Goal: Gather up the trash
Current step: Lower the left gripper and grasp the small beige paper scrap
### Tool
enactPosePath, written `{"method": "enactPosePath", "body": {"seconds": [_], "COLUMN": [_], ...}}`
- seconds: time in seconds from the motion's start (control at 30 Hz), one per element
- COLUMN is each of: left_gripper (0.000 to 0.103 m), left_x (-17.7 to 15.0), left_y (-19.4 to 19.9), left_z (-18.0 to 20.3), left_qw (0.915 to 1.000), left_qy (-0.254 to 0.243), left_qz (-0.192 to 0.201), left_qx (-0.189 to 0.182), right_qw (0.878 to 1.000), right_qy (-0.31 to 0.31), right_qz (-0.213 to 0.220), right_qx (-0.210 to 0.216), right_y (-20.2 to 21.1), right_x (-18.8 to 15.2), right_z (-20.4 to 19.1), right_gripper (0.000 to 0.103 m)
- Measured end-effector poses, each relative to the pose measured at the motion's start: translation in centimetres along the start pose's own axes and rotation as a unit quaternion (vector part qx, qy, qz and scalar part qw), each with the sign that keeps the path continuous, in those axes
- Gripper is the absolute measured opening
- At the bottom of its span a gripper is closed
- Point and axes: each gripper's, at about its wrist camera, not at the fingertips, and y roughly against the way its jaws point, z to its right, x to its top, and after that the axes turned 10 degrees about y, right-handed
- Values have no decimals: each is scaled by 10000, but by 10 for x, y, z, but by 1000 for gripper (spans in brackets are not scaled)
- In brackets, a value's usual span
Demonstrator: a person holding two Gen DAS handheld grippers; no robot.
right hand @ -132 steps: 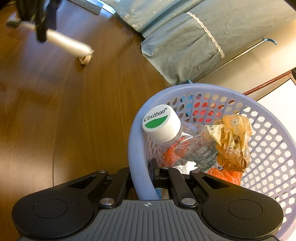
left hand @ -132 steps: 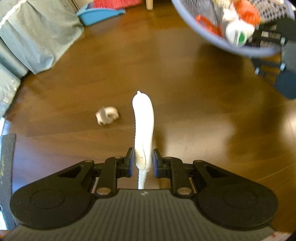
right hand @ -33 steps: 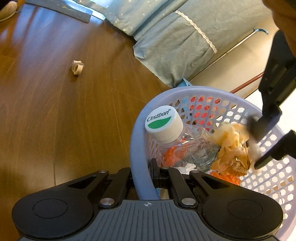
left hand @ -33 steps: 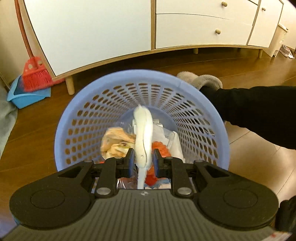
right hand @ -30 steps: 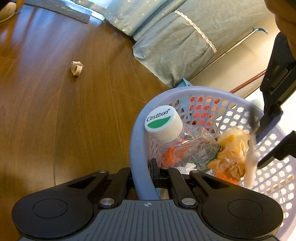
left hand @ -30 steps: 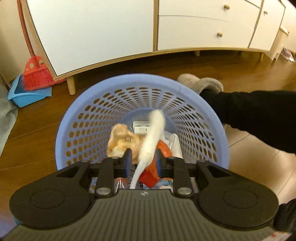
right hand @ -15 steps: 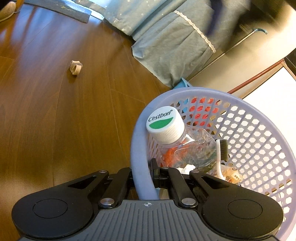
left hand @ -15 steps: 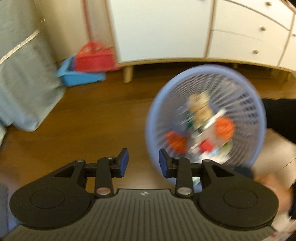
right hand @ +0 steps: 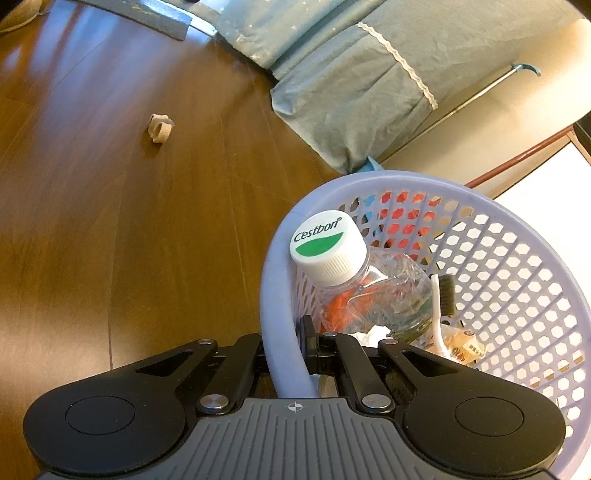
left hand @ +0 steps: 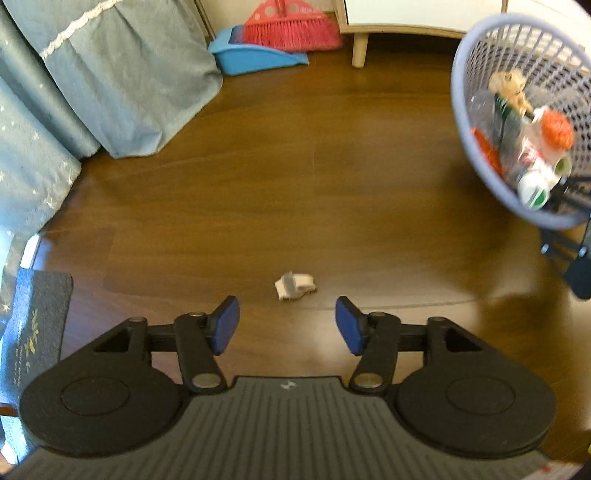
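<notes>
A small crumpled beige scrap lies on the wooden floor just ahead of my left gripper, whose jaws are opening with nothing between them. The same scrap shows far off in the right wrist view. My right gripper is shut on the rim of the lilac basket. In the basket lie a clear bottle with a white cap, a white toothbrush, orange bits and a wrapper. The basket hangs at the far right of the left wrist view.
Blue-grey bedding drapes to the floor at the left. A blue dustpan with a red broom stands by a white cabinet's leg. A dark mat lies at the lower left.
The white toothbrush left my left gripper and now lies in the basket. The left gripper swung away from the basket, tilted down over the floor scrap, and its jaws widened. The right gripper kept still.
</notes>
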Motion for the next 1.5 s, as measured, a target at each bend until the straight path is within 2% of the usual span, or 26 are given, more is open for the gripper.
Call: {"method": "enactPosePath", "body": {"seconds": [0.07, 0.33, 1.0, 1.27, 1.5], "left_gripper": [59, 61, 65, 65, 65], "left_x": [-7, -17, -18, -12, -4], "left_y": [-9, -43, -73, -110, -152], "left_z": [-2, -1, -4, -4, -6], "left_qw": [10000, 9995, 9993, 9992, 9992], "left_qy": [-80, -255, -322, -285, -49], "left_qz": [28, -157, -84, -63, -68], "left_qx": [6, -35, -165, -277, -384], "right_qw": [10000, 10000, 9998, 9996, 9993], "right_qy": [24, -11, 17, -91, -160], "right_qz": [0, 9, -88, -139, -190], "right_qx": [-16, -47, -192, -241, -271], "right_y": [0, -5, -14, -20, -27], "right_x": [0, 5, 11, 12, 15], "right_z": [-1, -2, 4, 10, 11], "right_gripper": [0, 0, 0, 0, 0]}}
